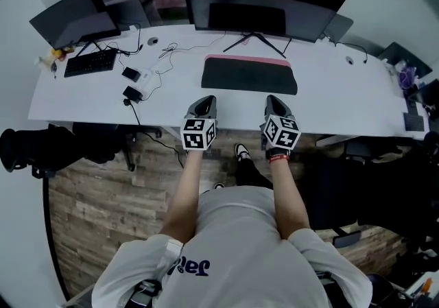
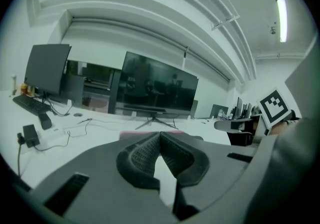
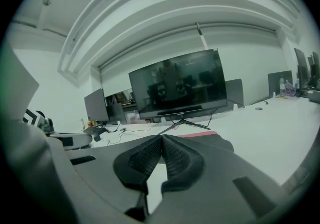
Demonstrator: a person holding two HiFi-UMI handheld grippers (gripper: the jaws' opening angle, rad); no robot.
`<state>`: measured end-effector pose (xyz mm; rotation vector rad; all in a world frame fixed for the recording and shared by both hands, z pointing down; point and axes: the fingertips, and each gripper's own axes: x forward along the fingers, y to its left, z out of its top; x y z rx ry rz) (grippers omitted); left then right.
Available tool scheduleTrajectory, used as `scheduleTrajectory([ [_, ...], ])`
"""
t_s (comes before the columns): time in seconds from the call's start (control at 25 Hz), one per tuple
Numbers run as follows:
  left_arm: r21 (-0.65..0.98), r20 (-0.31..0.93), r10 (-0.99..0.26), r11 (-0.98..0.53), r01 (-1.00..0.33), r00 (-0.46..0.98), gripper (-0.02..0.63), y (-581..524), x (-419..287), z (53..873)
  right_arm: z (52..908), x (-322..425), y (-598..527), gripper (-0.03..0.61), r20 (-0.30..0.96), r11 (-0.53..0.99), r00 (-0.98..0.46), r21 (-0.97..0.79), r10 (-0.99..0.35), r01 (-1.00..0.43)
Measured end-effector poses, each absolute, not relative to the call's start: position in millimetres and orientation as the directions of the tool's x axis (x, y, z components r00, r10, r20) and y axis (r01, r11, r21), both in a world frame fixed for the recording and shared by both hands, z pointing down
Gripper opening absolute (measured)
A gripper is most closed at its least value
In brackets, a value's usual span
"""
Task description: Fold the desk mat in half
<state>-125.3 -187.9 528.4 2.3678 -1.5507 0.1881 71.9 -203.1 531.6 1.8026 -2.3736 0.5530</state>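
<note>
Left tool [image 1: 204, 102] and right tool [image 1: 275, 101]: jaws together, empty.
Both hover over the white surface's [image 1: 343, 97] near edge, near the flat dark rectangular desk mat [image 1: 249, 79], pink strip [image 1: 247, 60] along its far side: an unfolded mat's trim or a folded layer peeking out, I cannot tell.

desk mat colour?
Desk mat: black, with a pink strip along its far edge; head view shows it best.

The desk mat [image 1: 249, 75] lies on the desk [image 1: 343, 94], just before the large monitor [image 1: 264, 5]. The keyboard [image 1: 90, 62] lies at left, before the smaller monitor [image 1: 72, 20]. The left gripper [image 1: 206, 101] and right gripper [image 1: 273, 99] hang side by side nearer than the mat.
</note>
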Motion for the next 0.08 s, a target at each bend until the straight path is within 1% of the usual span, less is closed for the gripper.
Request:
scheduleTrajectory([
  [0.08, 0.220, 0.332, -0.833, -0.389, -0.895, 0.443, 0.018, -191.4, -122.4, 547.7, 536.7, 69.4, -212.2, 0.014, 0.318, 0.229, -0.289, -0.214, -0.903, -0.950],
])
